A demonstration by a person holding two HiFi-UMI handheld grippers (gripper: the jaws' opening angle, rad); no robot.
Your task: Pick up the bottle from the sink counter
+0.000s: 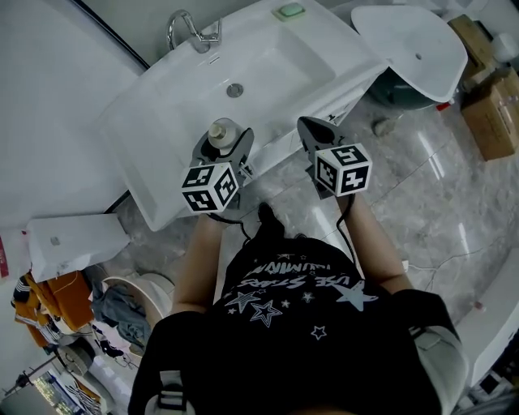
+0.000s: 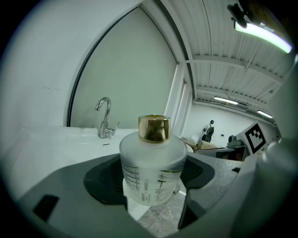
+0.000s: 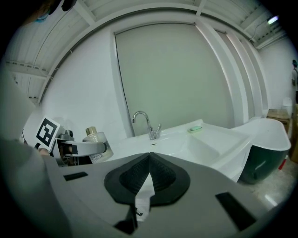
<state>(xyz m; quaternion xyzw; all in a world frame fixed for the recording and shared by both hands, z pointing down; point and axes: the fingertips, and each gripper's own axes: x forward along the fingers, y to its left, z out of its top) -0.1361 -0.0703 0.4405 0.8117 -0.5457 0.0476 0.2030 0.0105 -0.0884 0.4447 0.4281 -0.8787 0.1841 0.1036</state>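
Between the dark padded jaws of the left gripper sits the bottle, a frosted white one with a gold cap and printed scale lines on its side. The jaws are set narrow and press against its body on both sides. From the head view the bottle is upright at the front edge of the white desk; whether its base touches the surface cannot be told. The left gripper's marker cube faces the camera just below it.

The right gripper is beside the left one, off the front edge of the desk, with its jaws drawn together and nothing between them. Its marker cube is near the left gripper's cube.

Behind the bottle the desk holds a sunken basin with a drain, a chrome faucet at the back and a small green bar on the far corner. Right of the desk stands a white tub with a dark underside, on a grey marble floor, with cardboard boxes beyond.
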